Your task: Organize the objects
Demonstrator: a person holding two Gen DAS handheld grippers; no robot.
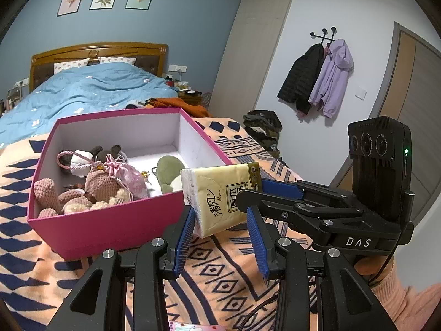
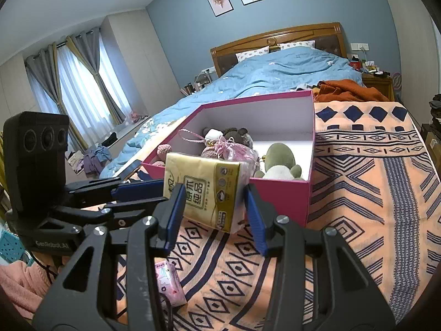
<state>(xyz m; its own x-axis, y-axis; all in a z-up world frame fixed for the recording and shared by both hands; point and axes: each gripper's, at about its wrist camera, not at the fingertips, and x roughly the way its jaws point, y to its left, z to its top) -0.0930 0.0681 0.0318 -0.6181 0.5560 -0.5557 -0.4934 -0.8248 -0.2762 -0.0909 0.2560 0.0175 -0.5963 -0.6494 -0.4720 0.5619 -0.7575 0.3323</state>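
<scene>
Two grippers are meeting around one yellow tissue pack [image 1: 220,195], just outside the pink box [image 1: 104,220] on the patterned blanket [image 1: 234,270]. Left gripper [image 1: 220,242] is standing with its blue pads [image 1: 183,238] spread wider than the pack's near end; whether either pad is touching the wrapper, I cannot tell. Right gripper [image 2: 213,218] is likewise parted, the pack sitting tilted between its fingers with a visible gap on the right side. Pack is appearing lifted off the blanket, near the box's front corner, though which tool is bearing it is unclear.

Box is already holding knitted toys [image 1: 82,190], a pink pouch [image 1: 129,176] and a green plush [image 1: 169,172]; bare floor is showing at its far end.

Judgement: one gripper should be closing squarely on the pack's flat faces before the other is letting go. Soft wrapper may be sagging or slipping. Carrying it over the rim and lowering it into the bare patch looks sensible. Small pink packet [image 2: 169,284] is lying on the blanket, not yet boxed.
</scene>
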